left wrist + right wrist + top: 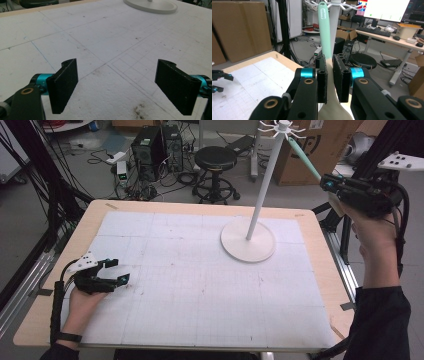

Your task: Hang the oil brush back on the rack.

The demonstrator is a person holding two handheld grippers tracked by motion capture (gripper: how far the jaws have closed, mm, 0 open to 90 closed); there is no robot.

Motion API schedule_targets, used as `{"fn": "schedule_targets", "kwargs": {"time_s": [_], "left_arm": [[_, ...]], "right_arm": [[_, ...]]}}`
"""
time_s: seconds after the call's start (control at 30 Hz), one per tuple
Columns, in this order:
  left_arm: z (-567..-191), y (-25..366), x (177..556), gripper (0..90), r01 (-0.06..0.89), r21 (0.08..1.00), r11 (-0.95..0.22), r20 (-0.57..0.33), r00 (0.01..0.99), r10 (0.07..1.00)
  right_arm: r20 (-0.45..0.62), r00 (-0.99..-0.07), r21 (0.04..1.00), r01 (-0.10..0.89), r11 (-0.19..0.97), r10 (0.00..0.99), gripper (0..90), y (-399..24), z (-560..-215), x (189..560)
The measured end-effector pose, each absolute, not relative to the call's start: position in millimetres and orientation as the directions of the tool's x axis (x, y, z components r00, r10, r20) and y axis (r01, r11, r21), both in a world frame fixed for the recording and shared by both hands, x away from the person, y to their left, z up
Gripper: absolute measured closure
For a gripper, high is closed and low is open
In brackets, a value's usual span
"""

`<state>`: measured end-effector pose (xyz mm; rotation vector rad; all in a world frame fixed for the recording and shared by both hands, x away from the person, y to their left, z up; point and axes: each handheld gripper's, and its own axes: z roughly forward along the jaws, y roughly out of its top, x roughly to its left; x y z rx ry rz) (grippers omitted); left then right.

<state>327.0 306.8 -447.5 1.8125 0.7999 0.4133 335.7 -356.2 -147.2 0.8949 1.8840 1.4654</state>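
Right hand-held gripper (327,183) up high beside desk's right edge, black ridged jaws pinching spoon (325,45): smooth, mint-green handle, cream wide end near camera. Handle tip right up at thin white hooks on top of stand (260,195); cannot tell if hooked on. Stand: tall white pole, flat round base on desk (200,285). Desk: pale wood rim, white sheet with faint grid, small dark smudges. Left hand-held gripper (116,271) low over sheet, near left edge, flat black jaws spread wide, nothing between.
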Motion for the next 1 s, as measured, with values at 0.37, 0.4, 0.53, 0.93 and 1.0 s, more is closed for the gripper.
{"fn": "schedule_targets", "kwargs": {"time_s": [0.37, 0.4, 0.53, 0.93, 1.0], "left_arm": [[-448, 306, 327, 19.3, 0.326, 0.922, -0.211, -0.094, 0.714, 0.693], [-447, 307, 327, 19.3, 0.325, 0.921, -0.214, -0.092, 0.715, 0.693], [-447, 306, 327, 19.3, 0.325, 0.922, -0.211, -0.093, 0.714, 0.694], [-447, 307, 327, 19.2, 0.325, 0.921, -0.213, -0.093, 0.716, 0.692], [-447, 307, 327, 19.2, 0.325, 0.922, -0.211, -0.094, 0.716, 0.692]], "right_arm": [[-0.038, -0.587, 0.97, 0.173, 0.171, 0.809, 82.4, -357, -153, 339], [-0.036, -0.588, 0.97, 0.174, 0.17, 0.808, 82.5, -358, -153, 339], [-0.033, -0.586, 0.968, 0.181, 0.171, 0.81, 82.4, -357, -154, 342], [-0.047, -0.606, 0.959, 0.195, 0.205, 0.794, 54.4, -344, -165, 347], [-0.045, -0.616, 0.96, 0.19, 0.204, 0.786, 49.2, -342, -172, 347]]}}
